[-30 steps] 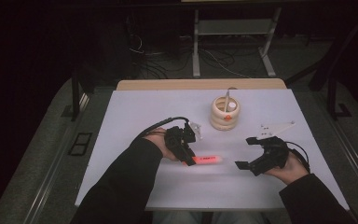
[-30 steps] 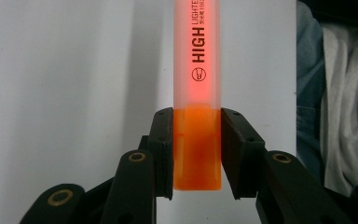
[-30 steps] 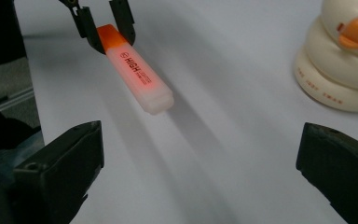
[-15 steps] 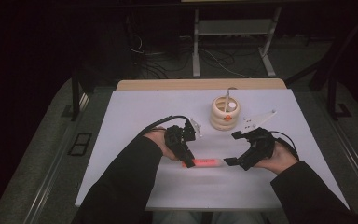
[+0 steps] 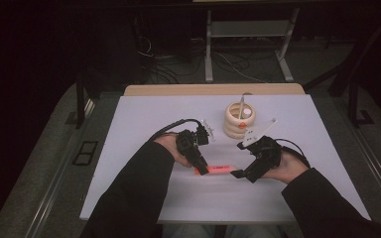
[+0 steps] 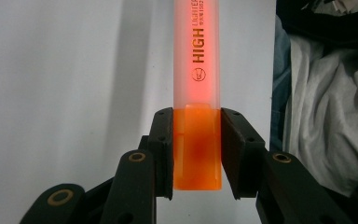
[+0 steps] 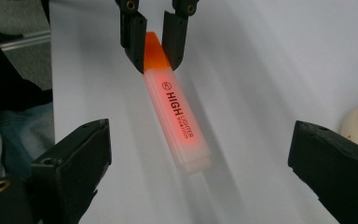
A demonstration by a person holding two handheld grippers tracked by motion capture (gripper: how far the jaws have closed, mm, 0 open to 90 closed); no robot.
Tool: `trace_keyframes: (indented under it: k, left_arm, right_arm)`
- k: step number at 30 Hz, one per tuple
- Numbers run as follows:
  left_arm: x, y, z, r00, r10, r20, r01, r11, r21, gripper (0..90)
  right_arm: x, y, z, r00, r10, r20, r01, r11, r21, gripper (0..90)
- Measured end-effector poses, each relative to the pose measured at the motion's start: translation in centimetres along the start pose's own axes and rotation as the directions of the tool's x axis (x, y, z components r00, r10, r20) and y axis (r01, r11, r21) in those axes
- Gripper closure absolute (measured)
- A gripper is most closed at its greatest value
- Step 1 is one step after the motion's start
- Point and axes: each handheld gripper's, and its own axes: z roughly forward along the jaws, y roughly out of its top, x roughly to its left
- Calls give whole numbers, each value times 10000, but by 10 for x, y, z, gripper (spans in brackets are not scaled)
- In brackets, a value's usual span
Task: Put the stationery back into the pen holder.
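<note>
- The highlighter (image 5: 217, 170) lies on the white table (image 5: 144, 119), in front of the cream ringed holder (image 5: 238, 120).
- The left gripper (image 6: 196, 149) has its 2 jaws clamped on the highlighter's orange cap (image 6: 197, 147).
- The right gripper (image 5: 239, 173) sits just beside the highlighter's other end, jaws wide apart.

1. A white table (image 5: 144, 129) with a wooden far edge stands on grey floor (image 5: 44, 163).
2. A metal stand (image 5: 245, 42) and loose cables (image 5: 163, 69) lie beyond the far edge.
3. The surrounding room is dark; its walls perhaps black.
</note>
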Motion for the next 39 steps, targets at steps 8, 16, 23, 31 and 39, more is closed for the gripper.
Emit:
trace_keyframes:
  k: [8,16,23,31,39]
  left_arm:
    - [3,4,0,9998,-141,142,140,9999,64,660]
    - [5,7,1,9991,-245,336,240,9996,147,660]
    - [5,9,2,9973,-461,576,456,9989,92,660]
    - [9,9,1,9965,-480,679,468,9987,202,659]
    - [9,9,1,9961,-590,650,588,9983,55,660]
  right_arm:
    - [3,3,9,9989,-465,58,461,9977,499,64]
    - [4,7,15,9957,-882,-273,901,9928,790,150]
    - [4,11,20,9923,-1164,-430,1198,9889,883,228]
    - [7,14,26,9820,-1873,-228,1887,9756,1124,324]
    - [13,15,32,9750,-2223,62,2192,9652,1426,380]
